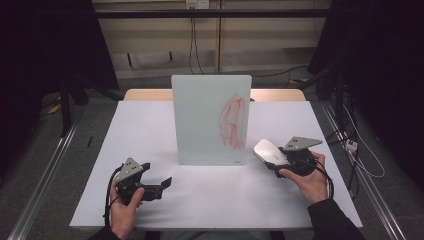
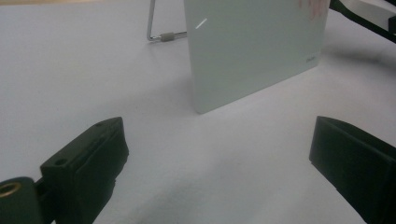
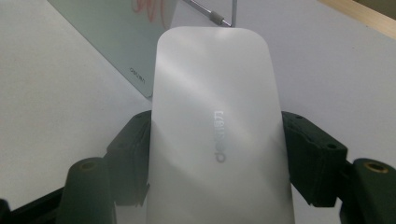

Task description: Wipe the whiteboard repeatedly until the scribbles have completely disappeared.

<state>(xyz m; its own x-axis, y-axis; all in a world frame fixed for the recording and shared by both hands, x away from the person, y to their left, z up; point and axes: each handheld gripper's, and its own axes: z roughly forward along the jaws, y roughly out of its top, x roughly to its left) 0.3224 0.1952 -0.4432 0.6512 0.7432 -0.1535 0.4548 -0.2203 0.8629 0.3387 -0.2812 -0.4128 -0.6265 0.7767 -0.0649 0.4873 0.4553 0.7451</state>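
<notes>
My left gripper (image 1: 159,186): matte black body, two blocky black jaws, grey three-cornered plate on top with small dark dots, black cable looping off the back past my wrist. In the left gripper view the jaw blocks show moulded ribs and small screw recesses, plus a brass-coloured insert at the bottom left corner. My right gripper (image 1: 270,161): same black build, same grey plate, black cable curving round my hand. In the right gripper view, small holes on the jaw blocks and brass inserts in the rounded arms. Dark long sleeves on both arms.
</notes>
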